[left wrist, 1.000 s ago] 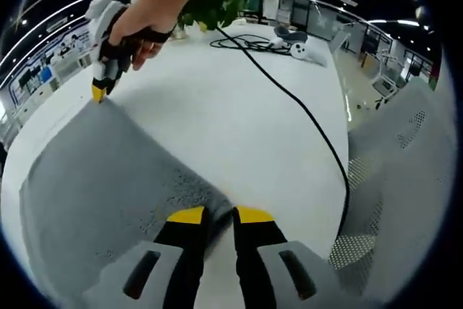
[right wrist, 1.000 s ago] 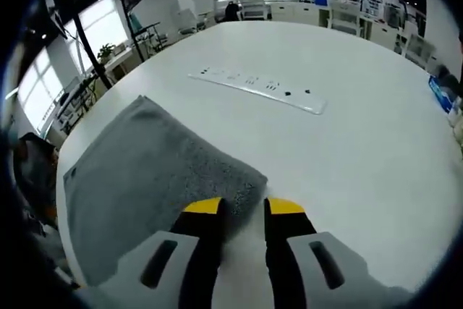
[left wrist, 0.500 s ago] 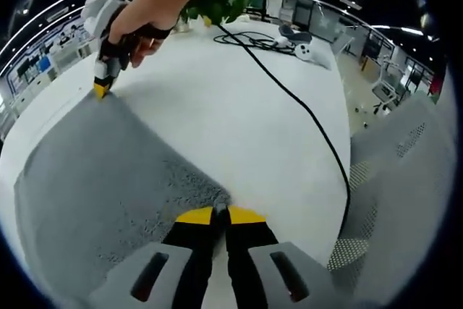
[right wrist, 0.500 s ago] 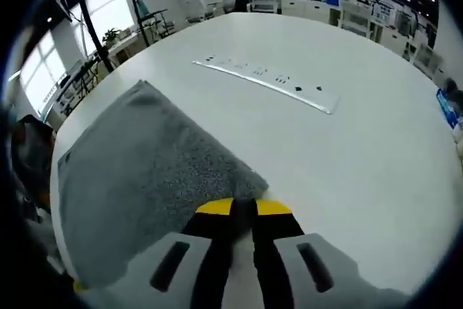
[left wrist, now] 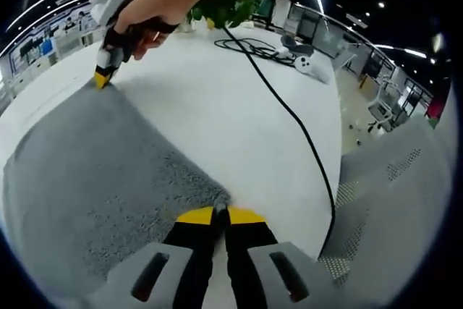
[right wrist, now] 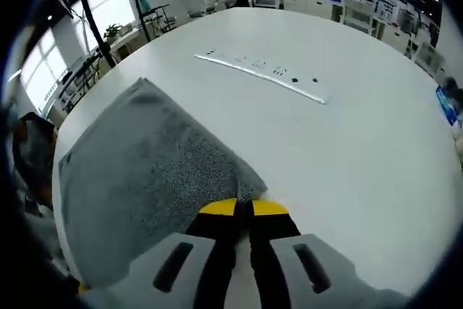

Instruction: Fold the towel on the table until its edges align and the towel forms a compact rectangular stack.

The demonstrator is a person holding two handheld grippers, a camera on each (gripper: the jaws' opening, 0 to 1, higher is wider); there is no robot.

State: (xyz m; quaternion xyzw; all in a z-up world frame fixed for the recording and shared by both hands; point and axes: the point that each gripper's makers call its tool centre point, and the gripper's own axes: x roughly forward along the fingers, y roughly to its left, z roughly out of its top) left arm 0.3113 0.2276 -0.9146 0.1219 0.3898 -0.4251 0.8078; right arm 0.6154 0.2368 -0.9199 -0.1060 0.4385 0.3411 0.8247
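A grey towel lies spread flat on the white table. My left gripper is shut on the towel's near corner, yellow tips pressed together. In the left gripper view my right gripper, held by a person's hand, pinches the far corner of the same edge. In the right gripper view the grey towel stretches away to the left, and my right gripper is shut on its corner.
A black cable runs across the table toward a pile of cords and a white device, with a green plant behind. A white power strip lies beyond the towel. A grey mesh chair stands at the table's edge.
Both grippers have gone from open around the towel's corners to shut on them. The towel stays flat on the table.
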